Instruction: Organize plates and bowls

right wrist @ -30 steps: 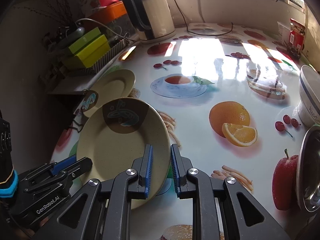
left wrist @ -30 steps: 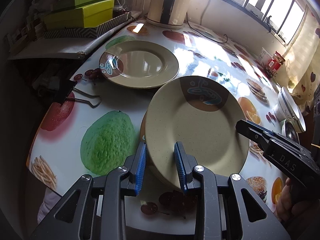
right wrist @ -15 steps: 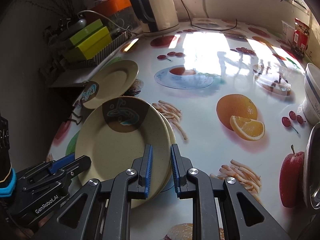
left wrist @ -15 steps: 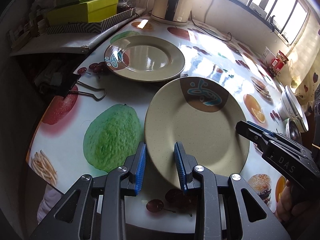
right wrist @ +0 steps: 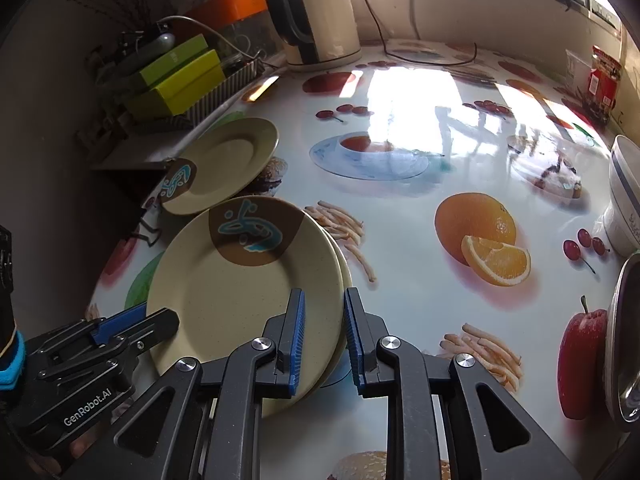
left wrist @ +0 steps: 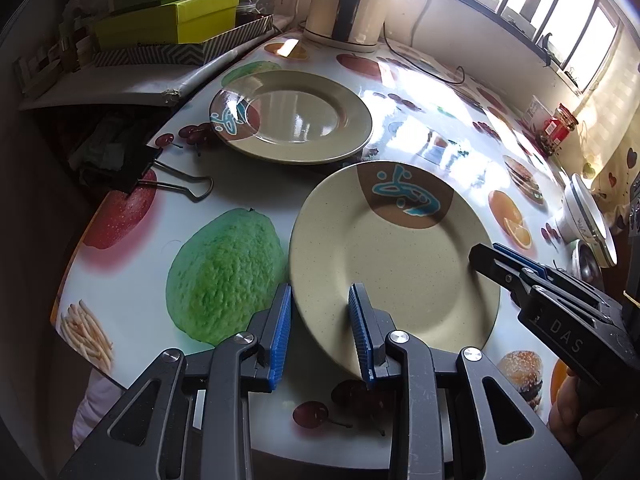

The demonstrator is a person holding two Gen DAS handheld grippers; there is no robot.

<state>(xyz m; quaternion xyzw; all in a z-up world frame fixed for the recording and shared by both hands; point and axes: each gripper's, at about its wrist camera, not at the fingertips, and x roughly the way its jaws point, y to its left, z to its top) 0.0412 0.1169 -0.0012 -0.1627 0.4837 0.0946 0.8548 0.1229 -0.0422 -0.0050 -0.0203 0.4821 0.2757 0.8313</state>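
Two beige plates (left wrist: 394, 256) (right wrist: 240, 300) with a brown patch and a blue mark lie stacked near the table's front left corner. My left gripper (left wrist: 319, 292) is shut on the stack's near left rim, one pad on top and one at the edge. My right gripper (right wrist: 324, 294) straddles the right rim; its jaws are opening, but the pads still touch the plates. Each gripper shows in the other's view, the right gripper (left wrist: 484, 254) and the left gripper (right wrist: 160, 316). A third, glossy plate (left wrist: 292, 116) (right wrist: 224, 168) rests flat behind the stack.
A kettle (left wrist: 348, 0) (right wrist: 320, 12) and green boxes (left wrist: 172, 16) stand at the back left. A black binder clip (left wrist: 160, 176) grips the table's left edge. White bowls (left wrist: 588, 216) (right wrist: 624, 196) and a steel bowl (right wrist: 624, 336) stand on the right, with a red jar (left wrist: 558, 124) beyond.
The plate stack has levelled out and sunk a little toward the table. The right gripper's pads stand slightly wider apart. Both hands stay at the rim.
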